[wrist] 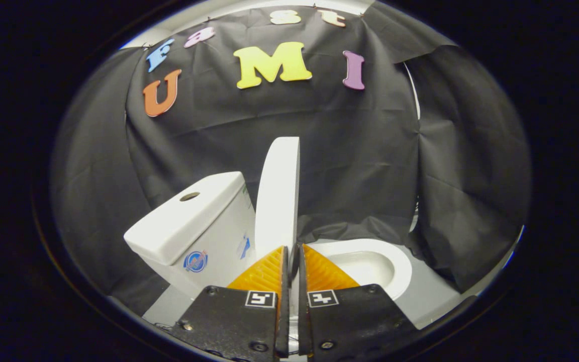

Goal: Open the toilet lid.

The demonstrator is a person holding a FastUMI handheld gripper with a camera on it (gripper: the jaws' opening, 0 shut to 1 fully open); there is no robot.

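Hand-held gripper (292, 251) with fingers pressed nearly together, pinching the lower edge of the white lid (278, 196), raised upright on edge between tank (189, 221) and open bowl (370, 264), before black cloth wall (360, 151).

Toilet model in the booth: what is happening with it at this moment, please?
A person is working on a small white toilet with hand-held tongs. The toilet lid stands raised, about upright, beside the tank, so the bowl is uncovered. The two fingers of the tongs are nearly together at the lid's lower edge, with only a thin gap between them. I cannot tell if they pinch the lid. The opening looks nearly or fully done.
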